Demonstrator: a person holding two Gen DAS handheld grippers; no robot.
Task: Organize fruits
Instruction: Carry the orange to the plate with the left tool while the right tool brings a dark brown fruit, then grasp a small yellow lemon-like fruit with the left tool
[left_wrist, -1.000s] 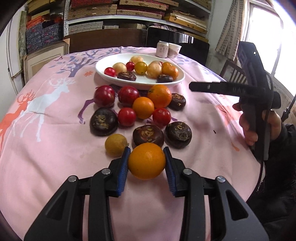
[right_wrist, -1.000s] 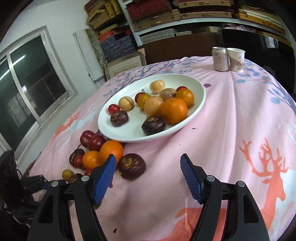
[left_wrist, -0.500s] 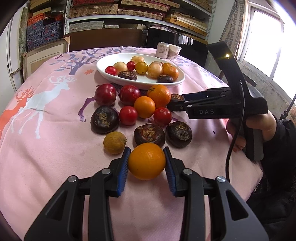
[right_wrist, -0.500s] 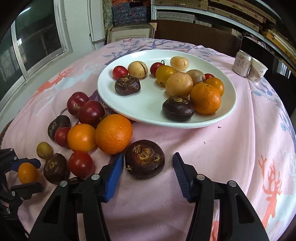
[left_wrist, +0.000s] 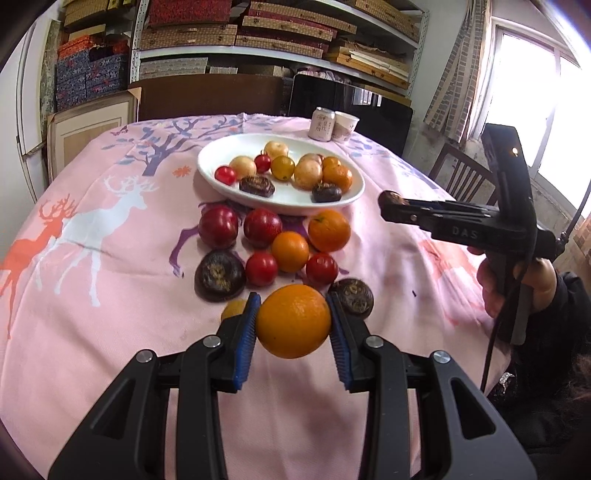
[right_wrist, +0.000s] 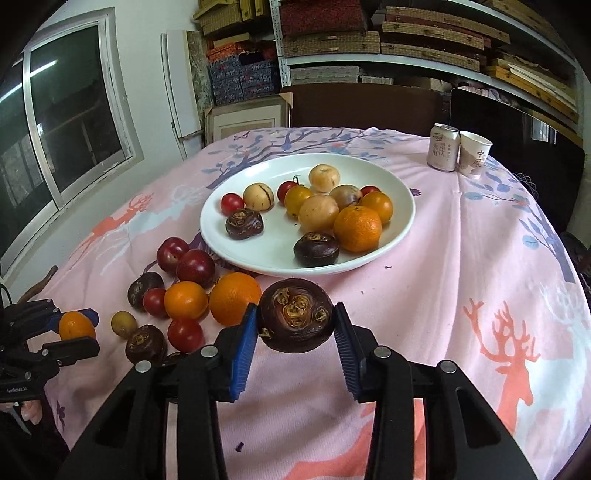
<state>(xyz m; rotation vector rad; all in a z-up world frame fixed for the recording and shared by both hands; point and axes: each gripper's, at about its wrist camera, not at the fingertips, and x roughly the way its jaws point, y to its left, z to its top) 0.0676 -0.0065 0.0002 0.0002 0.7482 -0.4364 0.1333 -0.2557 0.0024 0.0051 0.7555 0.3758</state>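
My left gripper (left_wrist: 291, 301) is shut on an orange (left_wrist: 293, 321) and holds it just above the pink cloth. The jaws of my right gripper (right_wrist: 295, 308) are closing, and the blue pads press on a dark brown round fruit (right_wrist: 295, 321) held off the cloth in front of the white plate (right_wrist: 273, 254). The left wrist view shows the right gripper (left_wrist: 391, 202) from the side, right of the plate (left_wrist: 280, 202). Several fruits lie on the plate. More plums, oranges, tomatoes and dark fruits sit loose in a cluster (left_wrist: 290, 251) before it.
A drink can (right_wrist: 443, 147) and a paper cup (right_wrist: 474, 153) stand at the table's far edge. A wooden chair (left_wrist: 461, 177) is at the right, and shelves of boxes line the back wall. A hand (left_wrist: 535, 284) grips the right tool.
My right gripper swung in over the loose fruits, closed on the dark brown fruit and lifted it off the cloth. My left gripper rose a little with the orange.
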